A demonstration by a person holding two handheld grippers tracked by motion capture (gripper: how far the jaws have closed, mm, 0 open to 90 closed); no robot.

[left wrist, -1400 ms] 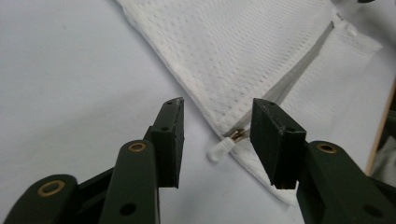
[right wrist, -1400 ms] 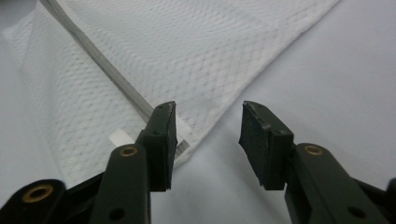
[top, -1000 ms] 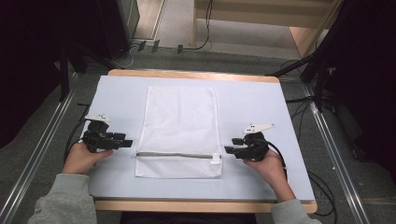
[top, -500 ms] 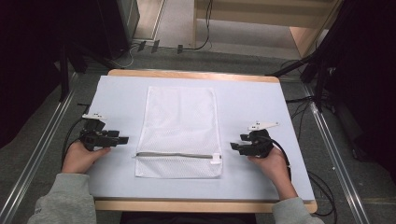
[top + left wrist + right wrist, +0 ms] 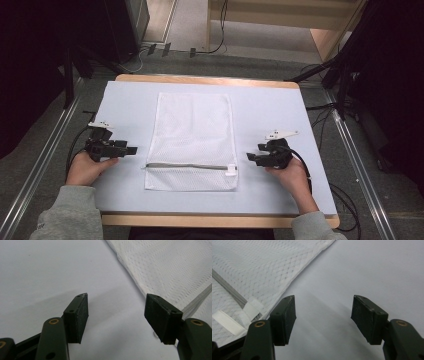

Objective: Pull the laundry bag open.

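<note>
Mesh bag (image 5: 192,142) flat btwn left gripper (image 5: 131,149) & right gripper (image 5: 249,157) — both spread, untouched.

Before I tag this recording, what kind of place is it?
Likely a lab recording station: a table under a pale sheet, metal floor rails, loose cables, and one white mesh laundry bag laid flat.

No text, label, brand, number or sign can be read anywhere in these views. The white tab (image 5: 226,322) sewn at the zipper end of the mesh bag (image 5: 194,140) is seen blank (the right gripper view shows it closest), and nothing is printed on the tabletop (image 5: 280,120).
</note>
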